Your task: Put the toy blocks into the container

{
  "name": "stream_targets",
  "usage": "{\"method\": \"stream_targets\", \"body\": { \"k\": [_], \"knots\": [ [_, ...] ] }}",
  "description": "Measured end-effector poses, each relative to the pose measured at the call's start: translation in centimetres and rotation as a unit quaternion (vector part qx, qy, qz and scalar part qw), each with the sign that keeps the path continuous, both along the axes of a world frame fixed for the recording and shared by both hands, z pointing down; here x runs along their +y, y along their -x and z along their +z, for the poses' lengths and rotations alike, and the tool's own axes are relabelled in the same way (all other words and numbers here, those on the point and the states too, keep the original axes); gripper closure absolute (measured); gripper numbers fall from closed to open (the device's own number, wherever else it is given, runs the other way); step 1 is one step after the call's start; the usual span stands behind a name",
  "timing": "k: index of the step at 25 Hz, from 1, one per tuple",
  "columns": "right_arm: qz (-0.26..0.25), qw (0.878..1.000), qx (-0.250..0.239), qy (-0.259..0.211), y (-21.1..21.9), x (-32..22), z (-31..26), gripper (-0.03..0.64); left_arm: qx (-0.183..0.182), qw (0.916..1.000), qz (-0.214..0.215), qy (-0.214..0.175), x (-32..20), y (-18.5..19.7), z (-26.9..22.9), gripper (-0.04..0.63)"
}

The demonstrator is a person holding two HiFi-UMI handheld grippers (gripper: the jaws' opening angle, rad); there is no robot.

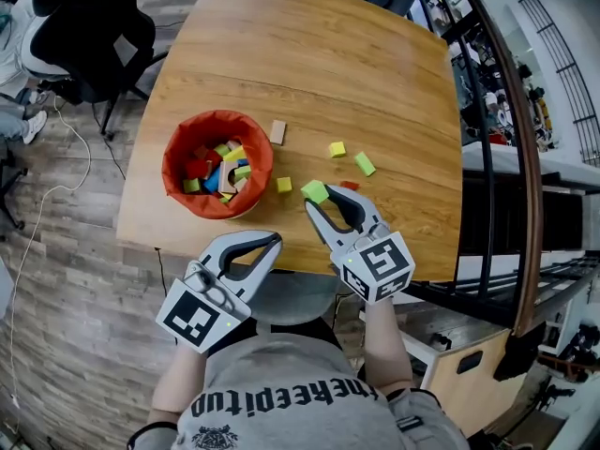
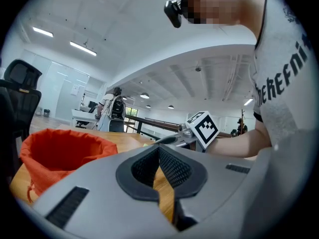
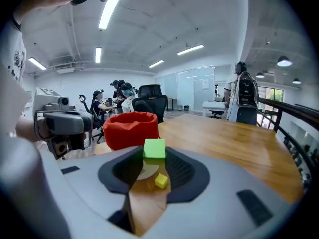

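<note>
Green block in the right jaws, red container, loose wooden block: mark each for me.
green block (image 3: 154, 149), right gripper view, its facing side
red container (image 1: 170, 165), head view, left rim
wooden block (image 1: 277, 132), head view, its top face

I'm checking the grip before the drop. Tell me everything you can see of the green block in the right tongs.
The green block is a lime-green piece with flat faces and crisp edges, matte, maybe painted wood. It is pinched between the tips of the right tongs, sitting roughly level and held above the wooden table; only the tongs touch it. In the head view it hangs just right of the red container, near a small yellow block.
</note>
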State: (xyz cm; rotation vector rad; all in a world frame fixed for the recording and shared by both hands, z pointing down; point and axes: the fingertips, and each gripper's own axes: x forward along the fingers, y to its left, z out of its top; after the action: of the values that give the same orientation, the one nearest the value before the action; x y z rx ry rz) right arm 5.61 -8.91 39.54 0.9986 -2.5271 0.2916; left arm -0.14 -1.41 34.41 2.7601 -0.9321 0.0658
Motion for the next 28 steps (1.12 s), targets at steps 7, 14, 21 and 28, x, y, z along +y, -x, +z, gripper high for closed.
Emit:
{"method": "stream_targets", "body": {
  "k": [7,14,21,28],
  "knots": [
    [-0.041,0.998,-0.015,-0.034,3.6,-0.5,-2.8,0.469,-0.006,0.9992,-0.039,-0.005,1.1,2.5,-0.3,0.580],
    [-0.077,0.995,-0.019,-0.053,6.7,-0.9,-4.1,0.469,-0.007,0.9961,-0.087,-0.010,2.2,5.3,-0.5,0.580],
    [-0.108,0.992,-0.020,-0.060,9.8,-0.5,-4.8,0.469,-0.005,0.9921,-0.125,-0.015,3.4,7.8,-1.0,0.580],
    [-0.126,0.990,-0.021,-0.061,11.7,-0.2,-4.7,0.469,-0.001,0.9889,-0.147,-0.019,4.0,9.2,-1.1,0.580]
  ]
}}
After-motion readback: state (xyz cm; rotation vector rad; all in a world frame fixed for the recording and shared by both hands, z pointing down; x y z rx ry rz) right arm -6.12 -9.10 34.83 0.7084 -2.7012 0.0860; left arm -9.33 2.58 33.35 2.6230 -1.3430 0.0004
